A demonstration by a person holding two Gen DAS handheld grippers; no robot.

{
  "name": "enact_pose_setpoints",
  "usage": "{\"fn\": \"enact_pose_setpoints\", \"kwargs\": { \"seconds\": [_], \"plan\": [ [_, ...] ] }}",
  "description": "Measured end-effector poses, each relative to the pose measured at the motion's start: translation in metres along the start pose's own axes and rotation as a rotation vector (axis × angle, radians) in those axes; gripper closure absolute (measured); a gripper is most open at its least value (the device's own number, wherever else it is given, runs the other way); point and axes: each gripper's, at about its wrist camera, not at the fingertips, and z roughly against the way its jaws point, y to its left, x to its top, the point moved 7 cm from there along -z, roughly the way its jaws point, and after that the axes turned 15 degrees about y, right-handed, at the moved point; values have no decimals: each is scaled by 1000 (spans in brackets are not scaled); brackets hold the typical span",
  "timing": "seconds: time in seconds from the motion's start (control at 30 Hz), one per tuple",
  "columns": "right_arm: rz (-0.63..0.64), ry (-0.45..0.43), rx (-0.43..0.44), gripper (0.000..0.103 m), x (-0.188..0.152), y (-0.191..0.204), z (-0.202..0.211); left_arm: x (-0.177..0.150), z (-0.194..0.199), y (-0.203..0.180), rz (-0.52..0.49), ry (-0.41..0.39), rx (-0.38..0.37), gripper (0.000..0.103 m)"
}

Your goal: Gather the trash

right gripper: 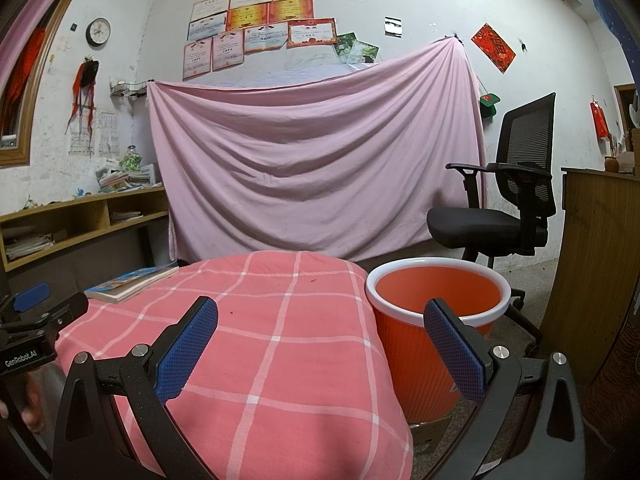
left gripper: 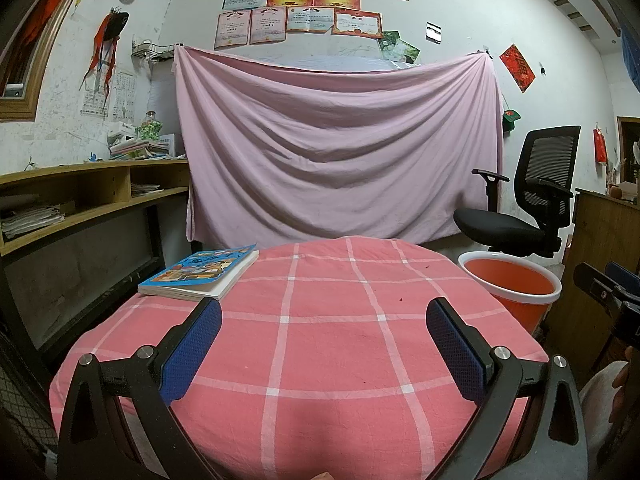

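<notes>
An orange bin with a white rim (right gripper: 438, 304) stands on the floor to the right of the table covered in pink checked cloth (left gripper: 320, 320); it also shows at the right in the left wrist view as the bin (left gripper: 516, 284). My left gripper (left gripper: 324, 312) hovers open over the cloth's near half, nothing between its blue pads. My right gripper (right gripper: 322, 312) is open too, straddling the table's right edge and the bin's near rim. Only tiny dark specks (left gripper: 400, 300) lie on the cloth. The right gripper also appears at the right edge in the left wrist view.
A blue picture book (left gripper: 200, 272) lies at the table's far left corner. A black office chair (right gripper: 504, 208) stands behind the bin, a wooden cabinet (right gripper: 592, 272) to the right, wooden shelves (left gripper: 80, 196) on the left. A pink sheet (left gripper: 340, 148) hangs behind.
</notes>
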Motion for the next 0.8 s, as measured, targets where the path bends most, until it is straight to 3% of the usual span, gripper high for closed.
{"fn": "enact_pose_setpoints", "kwargs": {
  "seconds": [0.8],
  "plan": [
    [0,9,5,0,-1,4,-3,-1,1,-8,8,11,3,3]
  ]
}}
